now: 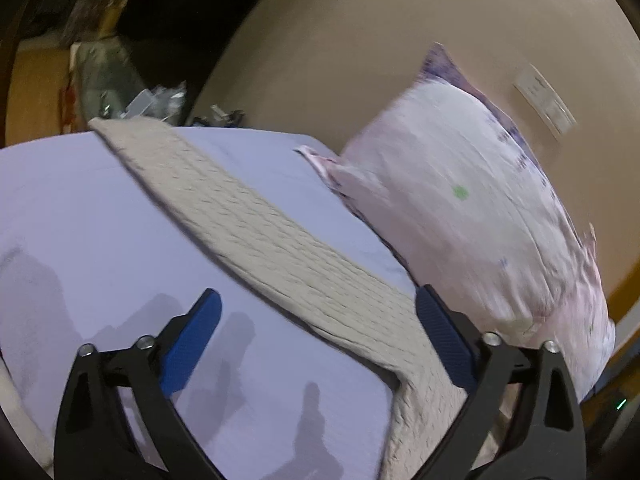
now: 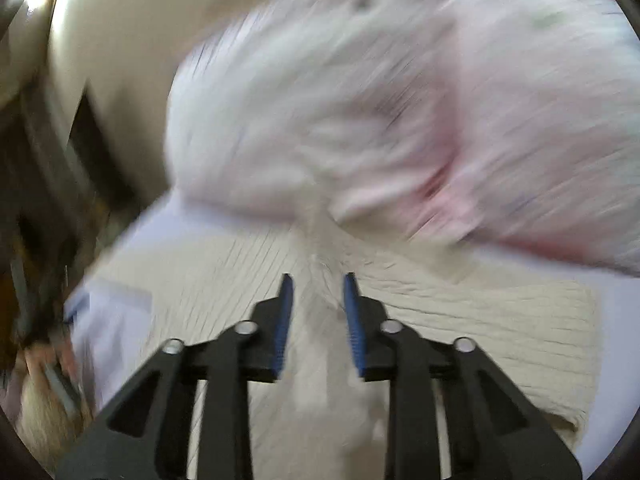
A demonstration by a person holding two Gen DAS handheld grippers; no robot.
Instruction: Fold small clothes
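Note:
A beige ribbed knit garment (image 1: 256, 216) lies on a lavender bed sheet (image 1: 80, 216), running in a long band from the far left to the near right. My left gripper (image 1: 318, 312) is open just above it, one blue pad on each side of the band's near end. In the blurred right wrist view the garment (image 2: 480, 320) lies spread under my right gripper (image 2: 318, 292). Its jaws are partly closed around a raised ridge of the knit fabric between the blue pads.
A pink and white floral pillow (image 1: 460, 208) leans against a beige wall (image 1: 360, 40) at the bed's right side; it also shows in the right wrist view (image 2: 380, 100). Dark clutter (image 1: 132, 80) sits beyond the bed's far edge.

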